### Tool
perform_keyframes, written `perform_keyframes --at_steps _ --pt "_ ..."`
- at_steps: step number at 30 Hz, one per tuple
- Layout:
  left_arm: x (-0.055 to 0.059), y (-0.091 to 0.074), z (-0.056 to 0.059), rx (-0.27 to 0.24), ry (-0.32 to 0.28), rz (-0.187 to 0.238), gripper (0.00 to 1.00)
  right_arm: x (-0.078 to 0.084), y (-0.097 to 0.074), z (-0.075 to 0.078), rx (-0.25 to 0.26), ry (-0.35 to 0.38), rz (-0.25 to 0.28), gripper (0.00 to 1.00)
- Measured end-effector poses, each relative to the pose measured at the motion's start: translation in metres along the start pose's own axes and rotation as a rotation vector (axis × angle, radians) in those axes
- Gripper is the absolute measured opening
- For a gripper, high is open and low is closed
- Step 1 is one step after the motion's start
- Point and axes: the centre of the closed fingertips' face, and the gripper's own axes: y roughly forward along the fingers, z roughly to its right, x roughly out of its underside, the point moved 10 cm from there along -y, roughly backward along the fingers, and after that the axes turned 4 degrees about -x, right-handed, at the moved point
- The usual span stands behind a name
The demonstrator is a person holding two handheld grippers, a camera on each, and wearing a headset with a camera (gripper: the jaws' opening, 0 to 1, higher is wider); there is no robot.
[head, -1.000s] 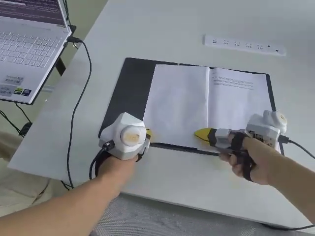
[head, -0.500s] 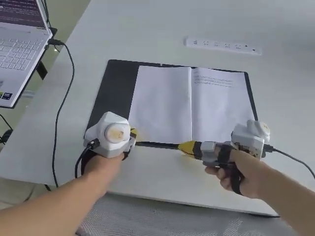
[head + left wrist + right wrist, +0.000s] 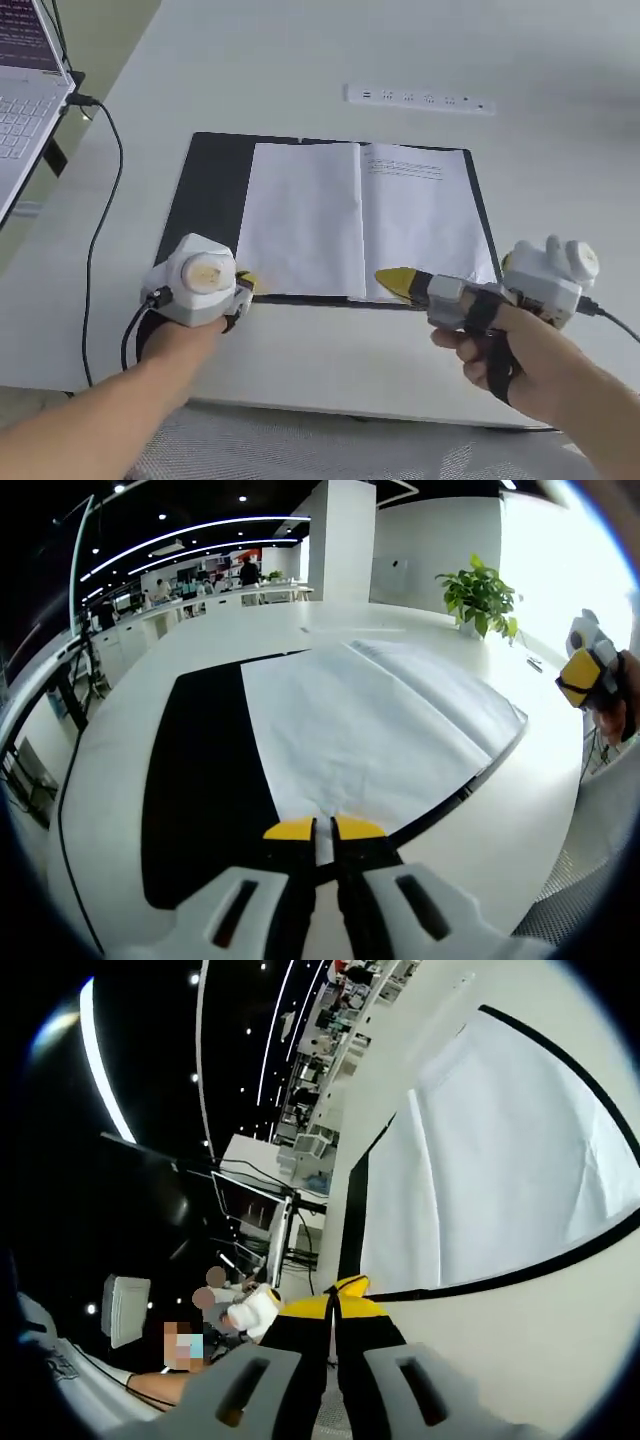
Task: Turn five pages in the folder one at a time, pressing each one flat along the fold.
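Note:
The folder (image 3: 210, 215) lies open on the white table, with black inside cover at the left and white pages (image 3: 300, 220) spread across the middle and right. The right-hand page (image 3: 425, 225) carries a few lines of print at its top. My left gripper (image 3: 243, 285) is shut at the near left corner of the pages; in its own view the yellow tips (image 3: 318, 828) meet at the near edge of the white sheet (image 3: 360, 730). My right gripper (image 3: 395, 282) is shut too, lying sideways at the folder's near edge just right of the fold; its tips (image 3: 335, 1295) hold nothing.
A white power strip (image 3: 418, 99) lies beyond the folder. A laptop (image 3: 20, 90) stands on a side surface at the far left, and its black cable (image 3: 100, 200) runs down the table's left edge. The table's front edge is close to both hands.
The head camera has shifted, sliding the whole scene left. Relative to the fold, my right gripper has moved slightly right along the folder's near edge. My left gripper stays at the pages' corner.

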Motion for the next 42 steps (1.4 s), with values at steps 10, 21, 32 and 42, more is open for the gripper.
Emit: perform_keyframes --at_steps 10,21,32,42 --pt "-0.022 -0.039 0.005 0.106 -0.031 -0.002 0.28 0.001 -0.045 -0.026 0.11 -0.185 0.03 0.15" --pt "-0.049 -0.105 0.007 0.159 -0.057 0.034 0.45 -0.002 -0.082 -0.051 0.246 -0.344 0.067 0.51" --pt "-0.051 -0.162 0.016 0.191 -0.048 -0.053 0.57 0.014 -0.116 -0.064 0.369 -0.449 0.045 0.66" --pt "-0.06 -0.186 0.016 0.195 -0.03 -0.064 0.7 0.015 -0.128 -0.081 0.418 -0.559 0.008 0.69"
